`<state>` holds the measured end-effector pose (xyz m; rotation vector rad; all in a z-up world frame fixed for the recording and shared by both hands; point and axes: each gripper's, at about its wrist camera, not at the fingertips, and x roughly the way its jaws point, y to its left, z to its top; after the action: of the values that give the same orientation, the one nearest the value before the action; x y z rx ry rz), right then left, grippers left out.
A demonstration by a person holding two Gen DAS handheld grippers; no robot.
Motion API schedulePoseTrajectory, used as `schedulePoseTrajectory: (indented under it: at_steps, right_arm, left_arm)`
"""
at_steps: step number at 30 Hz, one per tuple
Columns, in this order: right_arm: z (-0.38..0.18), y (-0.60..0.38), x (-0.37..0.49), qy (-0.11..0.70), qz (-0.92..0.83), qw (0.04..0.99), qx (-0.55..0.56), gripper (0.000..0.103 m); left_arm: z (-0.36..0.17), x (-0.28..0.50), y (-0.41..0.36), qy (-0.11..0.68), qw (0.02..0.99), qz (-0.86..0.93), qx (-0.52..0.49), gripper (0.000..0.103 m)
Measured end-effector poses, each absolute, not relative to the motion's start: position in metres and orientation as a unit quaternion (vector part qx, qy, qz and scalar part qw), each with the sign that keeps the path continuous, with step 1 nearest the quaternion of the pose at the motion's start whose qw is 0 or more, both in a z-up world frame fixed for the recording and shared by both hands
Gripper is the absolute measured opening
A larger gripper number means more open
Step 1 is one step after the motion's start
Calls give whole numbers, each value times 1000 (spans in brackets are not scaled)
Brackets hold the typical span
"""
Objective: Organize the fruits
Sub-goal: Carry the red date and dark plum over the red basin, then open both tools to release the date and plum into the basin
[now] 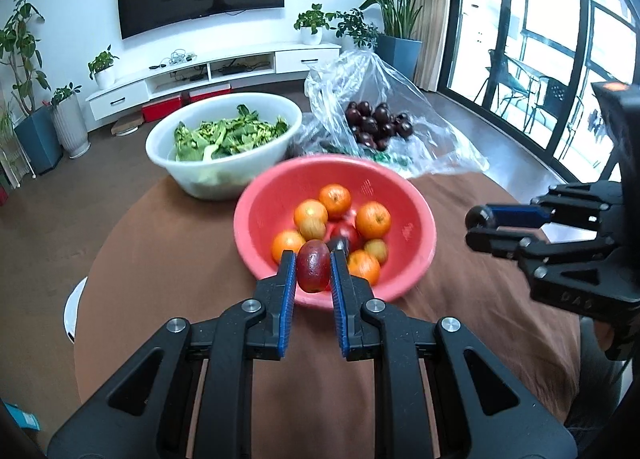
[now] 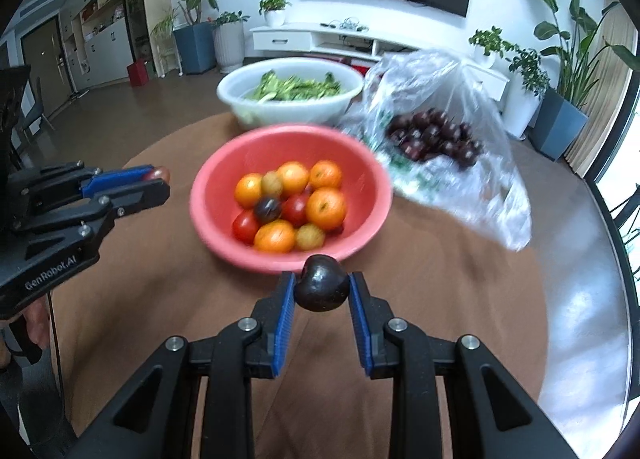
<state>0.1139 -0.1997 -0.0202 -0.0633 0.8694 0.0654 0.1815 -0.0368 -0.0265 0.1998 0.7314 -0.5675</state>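
left wrist: red fruit (image 1: 313, 272) clamped between fingers (image 1: 289, 279); right: dark plum (image 2: 322, 288).

The brown cloth (image 2: 420, 291) over the table looks matt and soft, with shallow creases in the lower half of the frame. The red bowl (image 1: 256, 219) and the white basin (image 1: 168, 155) look like smooth plastic with a dull sheen, and the bag (image 2: 480, 187) at right is thin, clear, crinkled film. The plum (image 2: 322, 289) has dark glossy skin, held between ribbed blue pads (image 2: 285, 323) on matt black plastic arms with bright metal pins.
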Motion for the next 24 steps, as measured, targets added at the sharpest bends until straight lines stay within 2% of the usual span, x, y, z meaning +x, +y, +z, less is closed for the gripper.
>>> schedulePoseTrajectory:
  at_steps: [8,24]
  right_arm:
    - [-9,-211,162,408,43,912,-18,29]
    - [-59,-194,230,462,83,883,-11,30]
  left_arm:
    - [-38,228,-59,366,885,-271,99,16]
    - [-95,267,-83,402,870,-266,107,16]
